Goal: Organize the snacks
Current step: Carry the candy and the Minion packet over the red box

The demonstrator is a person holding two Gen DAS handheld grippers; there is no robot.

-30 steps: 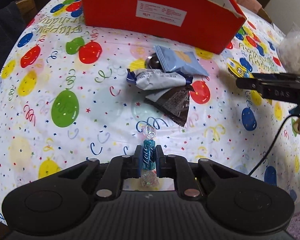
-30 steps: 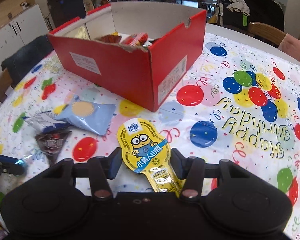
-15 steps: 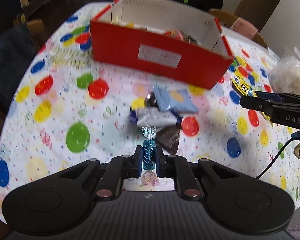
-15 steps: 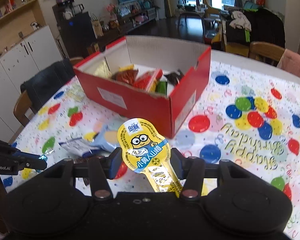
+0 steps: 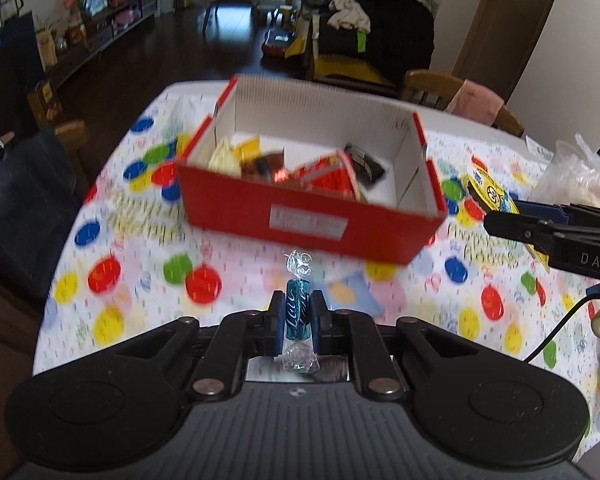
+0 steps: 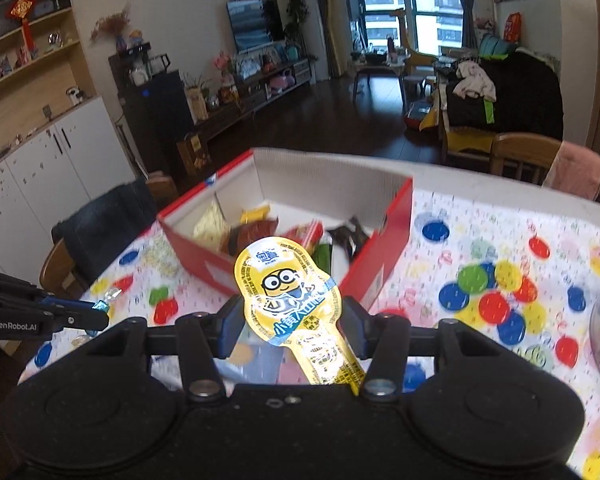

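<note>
My left hand-held gripper [image 5: 298, 316] clamps a teal candy [image 5: 298, 314]; my right hand-held gripper [image 6: 292, 320] pinches a yellow packet [image 6: 290, 296], above the counter [image 5: 132, 264].

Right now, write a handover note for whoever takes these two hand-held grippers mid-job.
Left hand-held gripper: shut on the teal wrapped candy, held in the air short of the red box.
Right hand-held gripper: shut on the yellow cartoon snack packet, also raised before the box.
Done: several snacks already lie in the box.
Left: drop both held items in, then collect the light blue packet on the balloon tablecloth; anything beside it is hidden.
</note>
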